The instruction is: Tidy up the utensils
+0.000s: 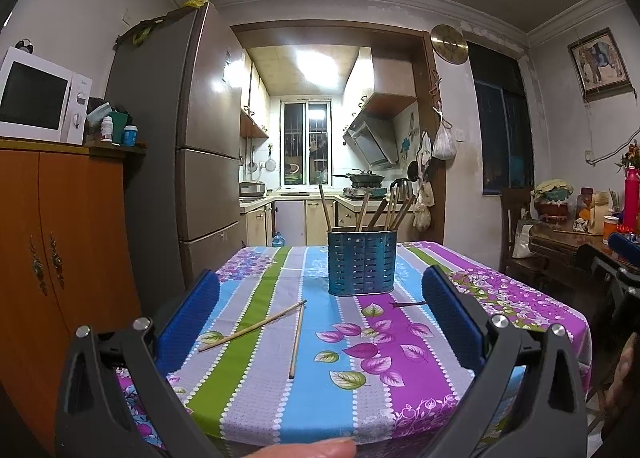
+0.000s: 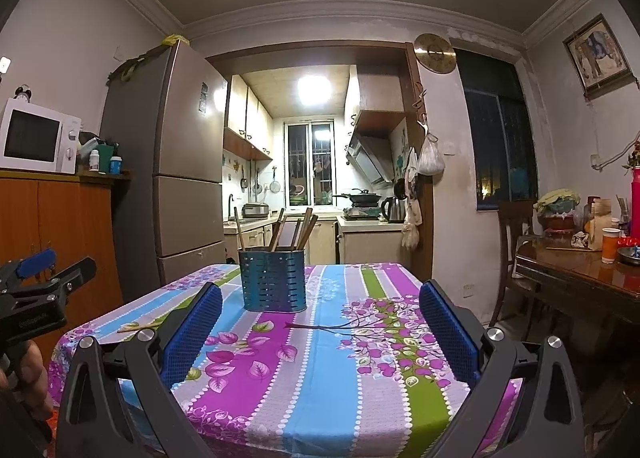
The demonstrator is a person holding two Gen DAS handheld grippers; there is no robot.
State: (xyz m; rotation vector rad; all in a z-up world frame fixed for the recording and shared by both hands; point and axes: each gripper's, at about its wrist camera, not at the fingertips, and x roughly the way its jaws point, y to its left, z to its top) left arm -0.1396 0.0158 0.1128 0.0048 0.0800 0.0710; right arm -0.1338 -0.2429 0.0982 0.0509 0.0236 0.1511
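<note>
A blue perforated utensil holder (image 1: 362, 262) stands on the flowered tablecloth (image 1: 256, 386) and holds several wooden chopsticks (image 1: 384, 210). Two light chopsticks (image 1: 256, 324) lie loose on the cloth before it, touching at their far ends. A dark chopstick (image 1: 406, 303) lies to the right of them. My left gripper (image 1: 320, 318) is open and empty above the near edge of the table. My right gripper (image 2: 320, 326) is open and empty, with the holder (image 2: 273, 280) ahead to its left and the dark chopstick (image 2: 320, 326) between its fingers' lines. The left gripper shows at the left edge of the right wrist view (image 2: 36, 282).
An orange cabinet (image 1: 60, 258) with a microwave (image 1: 40, 96) stands left of the table, next to a fridge (image 1: 192, 146). A wooden side table (image 2: 580, 270) with jars and a chair (image 2: 516, 234) stand on the right. The kitchen lies beyond.
</note>
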